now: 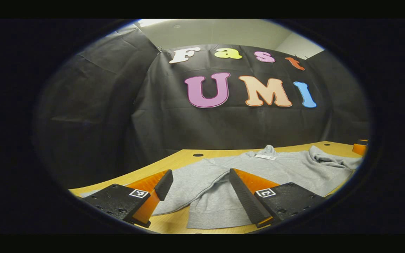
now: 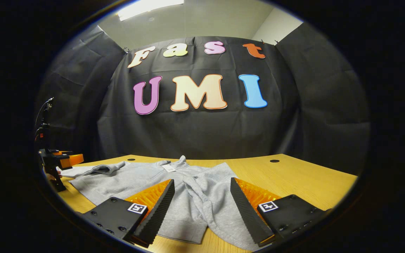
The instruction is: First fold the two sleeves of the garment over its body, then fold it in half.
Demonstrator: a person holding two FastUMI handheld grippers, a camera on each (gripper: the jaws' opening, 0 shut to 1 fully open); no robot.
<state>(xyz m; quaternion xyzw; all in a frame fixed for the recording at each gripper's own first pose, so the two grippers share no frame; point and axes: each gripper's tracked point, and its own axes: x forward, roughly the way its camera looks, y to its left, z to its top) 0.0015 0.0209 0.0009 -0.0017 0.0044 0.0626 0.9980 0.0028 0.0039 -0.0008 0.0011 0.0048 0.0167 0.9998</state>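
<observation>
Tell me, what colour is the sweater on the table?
Plain light grey sweater, clearest in the right gripper view.

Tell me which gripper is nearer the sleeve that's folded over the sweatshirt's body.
Right. The right gripper has the folded sleeve between its open fingers. The left gripper is across the sweatshirt, open over the other sleeve.

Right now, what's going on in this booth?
A person is working a grey long-sleeved sweatshirt spread on the wooden table with two handheld tools. Both sleeves already lie folded in over the body. The left tool and the right tool are both open, low over the near hem, holding nothing. The half fold is not yet done, so that looks like the likely next step.
</observation>
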